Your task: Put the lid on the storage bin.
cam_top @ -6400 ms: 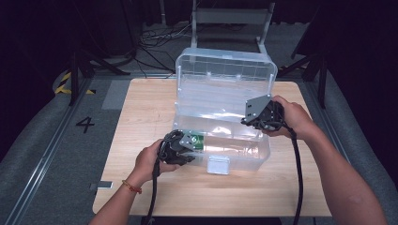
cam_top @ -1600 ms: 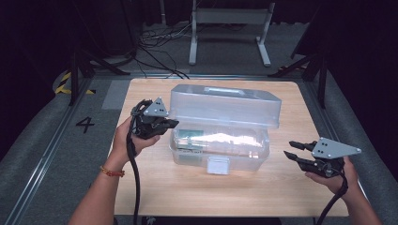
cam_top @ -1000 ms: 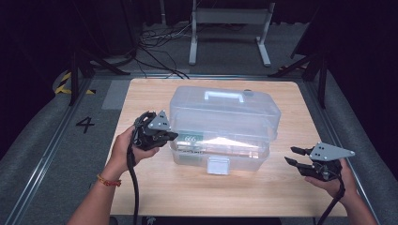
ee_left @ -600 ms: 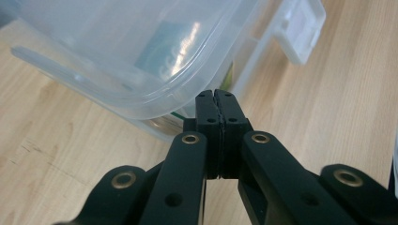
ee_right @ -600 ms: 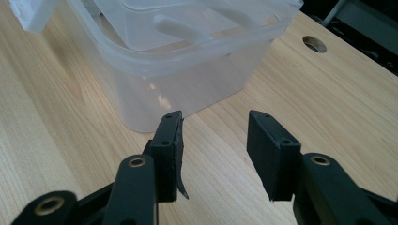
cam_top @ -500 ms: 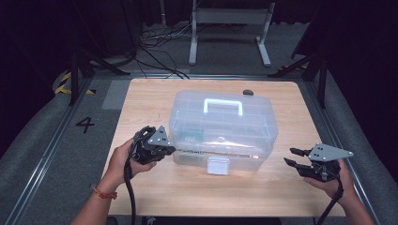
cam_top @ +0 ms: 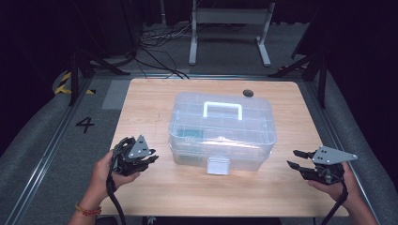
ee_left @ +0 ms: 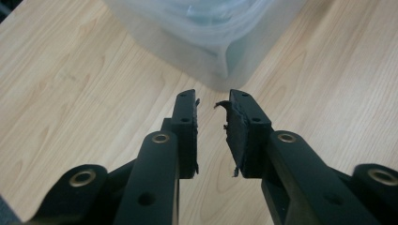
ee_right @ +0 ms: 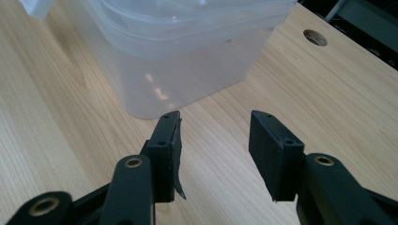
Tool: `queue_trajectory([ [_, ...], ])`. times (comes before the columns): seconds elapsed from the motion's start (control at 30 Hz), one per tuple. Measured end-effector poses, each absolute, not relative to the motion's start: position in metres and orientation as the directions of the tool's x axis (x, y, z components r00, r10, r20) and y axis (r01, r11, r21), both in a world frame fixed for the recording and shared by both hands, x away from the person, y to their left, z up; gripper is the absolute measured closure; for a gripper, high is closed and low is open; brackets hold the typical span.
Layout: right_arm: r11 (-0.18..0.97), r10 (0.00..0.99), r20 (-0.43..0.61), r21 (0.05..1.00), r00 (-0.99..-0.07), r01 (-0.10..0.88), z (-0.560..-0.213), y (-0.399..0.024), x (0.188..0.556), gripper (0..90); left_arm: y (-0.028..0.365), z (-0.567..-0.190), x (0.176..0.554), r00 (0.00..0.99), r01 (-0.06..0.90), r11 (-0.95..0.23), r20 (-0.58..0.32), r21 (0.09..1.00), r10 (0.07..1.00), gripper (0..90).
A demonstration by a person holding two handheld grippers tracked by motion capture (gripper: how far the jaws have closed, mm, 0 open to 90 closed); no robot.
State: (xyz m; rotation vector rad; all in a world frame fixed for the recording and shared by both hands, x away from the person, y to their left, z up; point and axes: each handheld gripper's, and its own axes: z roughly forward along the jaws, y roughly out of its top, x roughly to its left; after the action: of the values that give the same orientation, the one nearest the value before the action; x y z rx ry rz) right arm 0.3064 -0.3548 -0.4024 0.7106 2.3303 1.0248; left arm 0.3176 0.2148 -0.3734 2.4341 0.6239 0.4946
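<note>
A clear plastic storage box (cam_top: 220, 131) stands in the middle of the table with its lid down, a white handle (cam_top: 223, 108) on top and a latch (cam_top: 218, 165) at the front. My left gripper (cam_top: 152, 159) is off the box's front left corner, apart from it. Its jaws have just been opening and now stand a little apart with nothing between them (ee_left: 211, 101), and the box corner (ee_left: 206, 42) lies just ahead. My right gripper (cam_top: 293, 159) hangs open near the front right, with its jaws (ee_right: 213, 119) empty and pointing at the box's side (ee_right: 178, 56).
The wooden table (cam_top: 150, 98) has a round cable hole (cam_top: 248, 93) behind the box. A metal stand (cam_top: 230, 28) and cables lie on the floor beyond the far edge. A floor mark "4" (cam_top: 85, 124) is at the left.
The lid has come down flat onto the box. My left gripper has moved off the lid's left edge, down and toward the table's front, and its jaws have parted. The right gripper has stayed put.
</note>
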Motion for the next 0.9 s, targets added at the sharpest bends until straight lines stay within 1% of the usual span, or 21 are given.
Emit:
queue_trajectory([
  [0.03, 0.581, 0.63, -0.227, 0.773, -0.743, 0.256, -0.403, -0.357, 0.306, 53.7, 0.218, -0.375, 0.317, 0.815, 0.333, -0.721, 0.2, 0.607, 0.544, 69.7],
  [0.1, 0.572, 0.639, -0.212, 0.773, -0.739, 0.273, -0.405, -0.363, 0.304, 52.2, 0.225, -0.38, 0.316, 0.797, 0.356, -0.709, 0.198, 0.609, 0.571, 60.7],
  [0.17, 0.572, 0.641, -0.214, 0.773, -0.737, 0.273, -0.408, -0.368, 0.303, 50.7, 0.23, -0.384, 0.314, 0.783, 0.365, -0.703, 0.208, 0.61, 0.586, 54.9],
  [0.23, 0.568, 0.653, -0.206, 0.77, -0.729, 0.292, -0.412, -0.374, 0.3, 49.1, 0.234, -0.389, 0.313, 0.77, 0.379, -0.696, 0.209, 0.61, 0.602, 44.5],
  [0.33, 0.551, 0.668, -0.188, 0.776, -0.72, 0.308, -0.42, -0.385, 0.297, 45.5, 0.241, -0.4, 0.313, 0.769, 0.405, -0.68, 0.174, 0.611, 0.615, 33.1],
  [0.37, 0.545, 0.686, -0.196, 0.777, -0.701, 0.316, -0.422, -0.389, 0.296, 42.8, 0.242, -0.404, 0.312, 0.771, 0.414, -0.679, 0.164, 0.606, 0.616, 30.0],
  [0.4, 0.537, 0.702, -0.192, 0.775, -0.686, 0.333, -0.425, -0.392, 0.296, 39.6, 0.244, -0.407, 0.312, 0.764, 0.416, -0.681, 0.174, 0.603, 0.621, 28.4],
  [0.43, 0.531, 0.711, -0.184, 0.773, -0.679, 0.348, -0.428, -0.395, 0.295, 39.4, 0.246, -0.412, 0.311, 0.76, 0.419, -0.685, 0.182, 0.596, 0.624, 26.3],
  [0.5, 0.506, 0.735, -0.154, 0.774, -0.661, 0.382, -0.437, -0.404, 0.294, 37.6, 0.251, -0.422, 0.312, 0.769, 0.436, -0.67, 0.138, 0.602, 0.624, 23.0],
  [0.57, 0.489, 0.759, -0.139, 0.767, -0.636, 0.416, -0.446, -0.41, 0.293, 33.0, 0.255, -0.43, 0.313, 0.773, 0.448, -0.666, 0.117, 0.597, 0.624, 22.9],
  [0.6, 0.482, 0.769, -0.137, 0.765, -0.624, 0.426, -0.449, -0.412, 0.293, 32.7, 0.255, -0.43, 0.313, 0.773, 0.448, -0.666, 0.117, 0.597, 0.624, 22.6],
  [0.63, 0.464, 0.783, -0.114, 0.763, -0.612, 0.451, -0.454, -0.416, 0.293, 32.0, 0.258, -0.438, 0.313, 0.774, 0.452, -0.656, 0.101, 0.604, 0.625, 20.1],
  [0.73, 0.439, 0.79, -0.076, 0.763, -0.608, 0.474, -0.461, -0.42, 0.291, 28.9, 0.261, -0.447, 0.314, 0.77, 0.463, -0.645, 0.084, 0.608, 0.632, 19.5],
  [0.8, 0.417, 0.813, -0.067, 0.76, -0.579, 0.499, -0.468, -0.423, 0.29, 27.1, 0.262, -0.456, 0.313, 0.781, 0.474, -0.632, 0.038, 0.613, 0.623, 17.7],
  [0.83, 0.401, 0.82, -0.046, 0.756, -0.57, 0.517, -0.472, -0.426, 0.289, 26.2, 0.263, -0.459, 0.312, 0.783, 0.478, -0.618, 0.017, 0.625, 0.622, 17.5],
  [0.9, 0.395, 0.823, -0.042, 0.759, -0.566, 0.518, -0.474, -0.427, 0.289, 25.3, 0.263, -0.461, 0.312, 0.781, 0.482, -0.611, 0.009, 0.628, 0.625, 17.1],
])
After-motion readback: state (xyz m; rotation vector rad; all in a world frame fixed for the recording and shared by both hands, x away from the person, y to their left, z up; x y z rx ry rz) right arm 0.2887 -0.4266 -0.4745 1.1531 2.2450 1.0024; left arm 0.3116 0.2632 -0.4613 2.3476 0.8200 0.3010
